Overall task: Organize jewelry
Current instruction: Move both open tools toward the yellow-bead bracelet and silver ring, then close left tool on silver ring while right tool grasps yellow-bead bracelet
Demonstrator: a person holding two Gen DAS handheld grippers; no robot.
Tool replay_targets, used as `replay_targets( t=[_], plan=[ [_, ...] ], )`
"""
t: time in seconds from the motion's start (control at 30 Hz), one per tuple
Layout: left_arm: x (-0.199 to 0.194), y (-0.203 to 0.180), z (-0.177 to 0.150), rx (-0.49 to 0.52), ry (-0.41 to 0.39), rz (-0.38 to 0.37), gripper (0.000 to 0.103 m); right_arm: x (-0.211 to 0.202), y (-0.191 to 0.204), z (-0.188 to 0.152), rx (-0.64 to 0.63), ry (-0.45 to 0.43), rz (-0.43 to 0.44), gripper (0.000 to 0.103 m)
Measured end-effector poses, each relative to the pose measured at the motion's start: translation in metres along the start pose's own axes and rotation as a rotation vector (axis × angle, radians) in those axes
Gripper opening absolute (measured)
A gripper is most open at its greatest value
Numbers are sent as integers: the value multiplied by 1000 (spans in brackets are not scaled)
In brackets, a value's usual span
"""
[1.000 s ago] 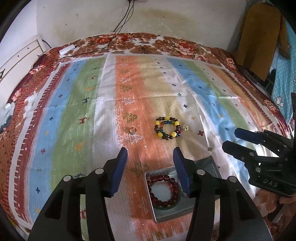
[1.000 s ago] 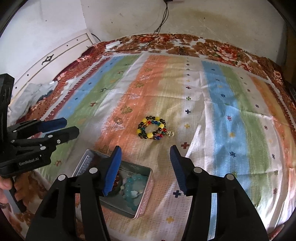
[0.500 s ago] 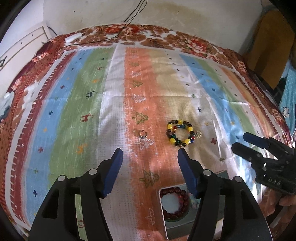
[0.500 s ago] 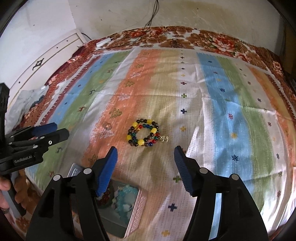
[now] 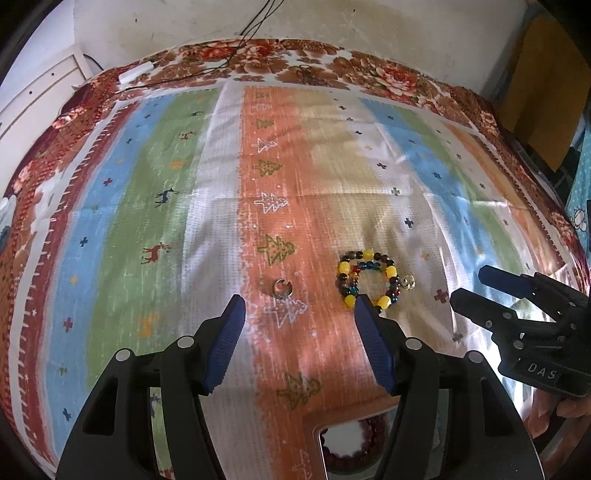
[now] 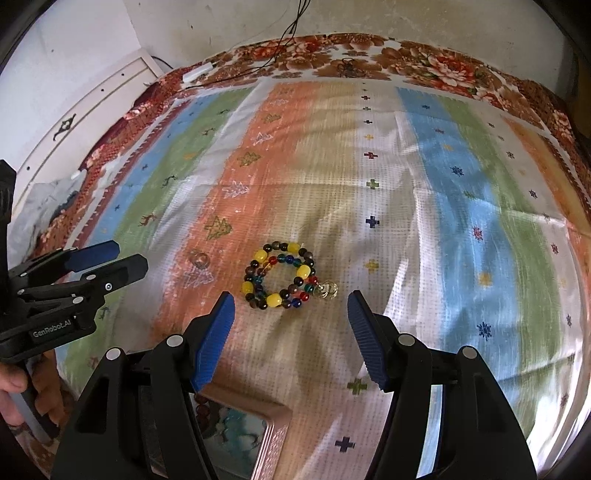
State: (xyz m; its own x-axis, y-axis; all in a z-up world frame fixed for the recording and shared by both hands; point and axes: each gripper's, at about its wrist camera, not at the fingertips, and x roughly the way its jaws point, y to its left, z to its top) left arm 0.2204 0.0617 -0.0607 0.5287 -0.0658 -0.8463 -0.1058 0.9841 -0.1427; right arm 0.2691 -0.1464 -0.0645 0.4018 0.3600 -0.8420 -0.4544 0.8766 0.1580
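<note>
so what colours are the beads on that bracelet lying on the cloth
Yellow, dark brown, blue, red and green beads on the bracelet, clearest in the right wrist view.

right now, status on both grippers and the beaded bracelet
Left gripper open, empty, lined up on small ring. Right gripper open, empty, framing beaded bracelet flat on bedspread. Tin near edge holds bracelets. Nothing blocking.

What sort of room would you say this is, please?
Probably a bedroom: the jewelry lies on a striped cloth spread over a floral bedspread, with a white headboard-like panel and plaster wall beside it.
</note>
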Motion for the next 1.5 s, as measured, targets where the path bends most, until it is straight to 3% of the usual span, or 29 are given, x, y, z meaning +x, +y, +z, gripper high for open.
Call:
replay_targets(
  t=[0.73,0.87,1.37,1.43,1.5],
  plan=[
    [65,8,18,60,116,35,60,62,-11,26,38,111,-6,63],
    [74,7,19,71,130,37,51,70,-10,30,32,122,-14,63],
    [103,6,20,100,181,50,42,98,-9,37,6,149,-25,63],
    [106,7,19,102,186,52,40,103,-12,37,11,159,-28,55],
    [107,9,19,101,189,50,38,107,-16,36,24,173,-29,42]
  ],
)
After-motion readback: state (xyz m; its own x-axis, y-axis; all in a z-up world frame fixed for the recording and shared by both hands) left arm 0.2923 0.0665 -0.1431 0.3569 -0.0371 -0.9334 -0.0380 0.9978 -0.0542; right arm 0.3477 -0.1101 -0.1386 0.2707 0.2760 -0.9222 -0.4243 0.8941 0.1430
